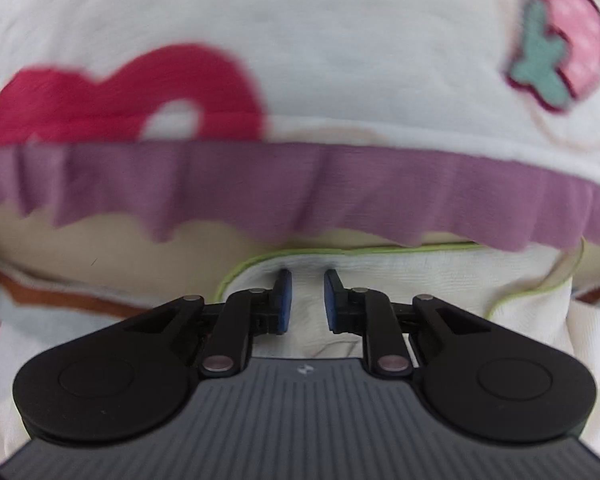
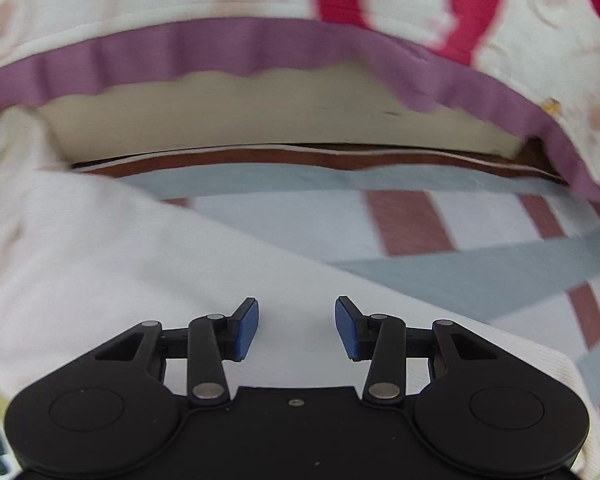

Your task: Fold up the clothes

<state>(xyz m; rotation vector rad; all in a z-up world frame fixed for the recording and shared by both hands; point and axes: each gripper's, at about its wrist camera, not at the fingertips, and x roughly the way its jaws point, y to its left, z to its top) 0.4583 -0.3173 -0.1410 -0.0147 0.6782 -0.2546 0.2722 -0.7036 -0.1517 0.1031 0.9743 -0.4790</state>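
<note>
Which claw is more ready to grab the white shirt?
Probably the left claw: its jaws stand narrow around a ridge of the white shirt. The right claw gapes wide over flat cloth.

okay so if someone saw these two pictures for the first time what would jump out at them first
Probably the purple ruffled trim running across the middle of both views, edging a cream pillow with a big red print and a pink strawberry patch. Below it, each black tool with blue pads fills the foreground over white cloth: the left tool narrow above a green-piped garment, the right tool wider, beside a grey and red striped sheet.
</note>
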